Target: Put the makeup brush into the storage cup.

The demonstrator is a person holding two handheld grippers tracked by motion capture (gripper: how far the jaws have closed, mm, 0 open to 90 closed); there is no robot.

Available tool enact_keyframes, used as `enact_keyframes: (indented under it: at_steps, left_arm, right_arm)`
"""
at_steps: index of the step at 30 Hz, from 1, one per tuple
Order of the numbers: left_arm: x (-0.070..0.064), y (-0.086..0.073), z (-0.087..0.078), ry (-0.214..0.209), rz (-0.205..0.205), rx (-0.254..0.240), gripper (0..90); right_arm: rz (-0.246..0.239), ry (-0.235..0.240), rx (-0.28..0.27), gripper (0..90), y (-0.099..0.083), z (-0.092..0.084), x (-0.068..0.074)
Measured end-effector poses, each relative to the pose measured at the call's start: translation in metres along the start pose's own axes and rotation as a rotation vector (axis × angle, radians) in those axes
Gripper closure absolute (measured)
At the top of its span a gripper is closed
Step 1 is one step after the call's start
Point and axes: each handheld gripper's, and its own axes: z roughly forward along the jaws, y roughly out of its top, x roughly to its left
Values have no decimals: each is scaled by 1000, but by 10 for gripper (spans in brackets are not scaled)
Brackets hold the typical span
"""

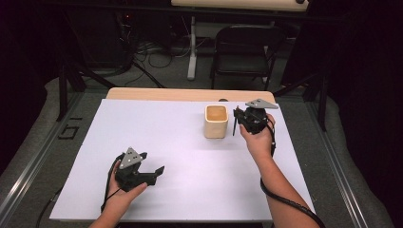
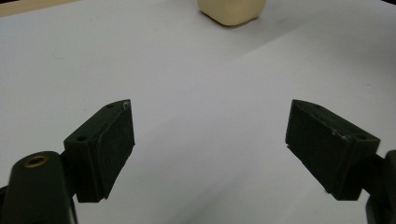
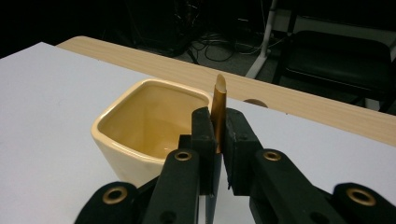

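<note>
1. Our left gripper (image 1: 159, 170) rests low on the white surface (image 1: 180, 156), jaws spread wide, nothing between them.
2. Cream square cup (image 1: 216, 121) stands upright mid-surface.
3. Our right gripper (image 1: 236, 118), just beside the cup, jaws clamped on a thin brown stick (image 3: 218, 109).

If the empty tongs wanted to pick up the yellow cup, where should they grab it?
Probably best at the rim: the cup stands upright with its mouth open. The left tongs are open wide, so they could come from above, one jaw inside, one outside the near wall.
</note>
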Motion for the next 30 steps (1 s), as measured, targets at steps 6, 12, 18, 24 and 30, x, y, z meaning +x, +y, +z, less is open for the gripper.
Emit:
enact_keyframes:
  at_steps: [6,12,18,24,30]
  left_arm:
    - [0,0,0,0,-1,-1,159]
    - [0,0,-1,1,0,-1,159]
    - [1,0,-1,2,3,0,159]
    - [1,0,-1,2,3,1,159]
    - [0,0,0,2,2,4,159]
  right_arm:
    - [-17,0,-14,840,13,-3,2]
    - [-35,0,-34,840,31,-10,8]
    - [-60,-3,-52,840,48,-14,13]
    - [-84,-3,-62,840,58,-18,17]
    - [-94,-3,-70,840,64,-21,19]
